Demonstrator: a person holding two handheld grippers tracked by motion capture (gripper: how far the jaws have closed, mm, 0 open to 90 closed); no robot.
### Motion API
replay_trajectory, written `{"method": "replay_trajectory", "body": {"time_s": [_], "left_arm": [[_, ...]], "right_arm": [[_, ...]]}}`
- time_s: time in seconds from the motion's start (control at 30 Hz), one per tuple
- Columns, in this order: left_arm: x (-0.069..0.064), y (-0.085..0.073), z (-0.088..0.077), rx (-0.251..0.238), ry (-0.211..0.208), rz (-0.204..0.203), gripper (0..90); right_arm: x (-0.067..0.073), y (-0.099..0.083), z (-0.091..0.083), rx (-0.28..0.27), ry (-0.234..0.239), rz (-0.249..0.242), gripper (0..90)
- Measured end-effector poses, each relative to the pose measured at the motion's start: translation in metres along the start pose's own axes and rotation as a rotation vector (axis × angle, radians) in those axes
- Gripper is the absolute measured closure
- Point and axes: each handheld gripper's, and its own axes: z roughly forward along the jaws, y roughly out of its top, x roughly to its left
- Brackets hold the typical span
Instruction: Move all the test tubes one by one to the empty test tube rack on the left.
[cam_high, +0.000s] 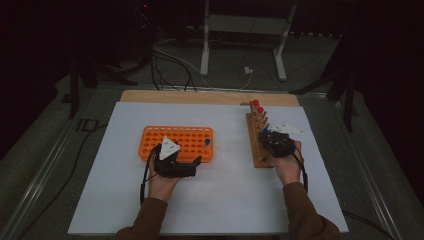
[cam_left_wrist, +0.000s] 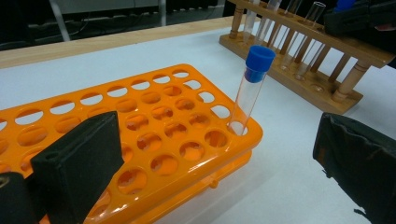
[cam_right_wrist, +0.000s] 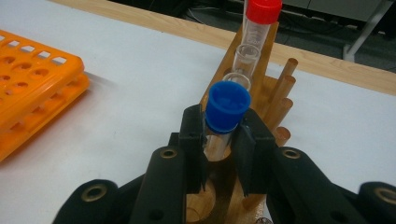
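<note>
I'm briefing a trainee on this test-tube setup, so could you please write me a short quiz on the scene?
1. True or false: the right tongs are shut on a red-capped tube.
2. Which rack holds the tube that the right tongs grip? A) the orange rack B) the wooden rack C) neither
3. How do the left tongs stand, and what stands in the corner of the orange rack?

Key
1. False: they grip a blue-capped tube.
2. B, the wooden rack.
3. Open, holding nothing; a single tube with a blue cap, leaning a little.
</note>
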Motion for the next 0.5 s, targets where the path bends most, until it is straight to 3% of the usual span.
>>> {"method": "replay_trajectory", "body": {"time_s": [0.2, 0.5], "left_arm": [[-0.0004, -0.0007, 0.0008, 0.003, -0.001, -0.005, 2.0], [0.0001, -0.0009, 0.0003, 0.006, 0.003, -0.006, 2.0]], "right_arm": [[0.0010, -0.0004, 0.0018, -0.012, 0.001, 0.025, 74.2], [0.0027, -0.0007, 0.0025, -0.017, -0.009, 0.026, 76.9]]}}
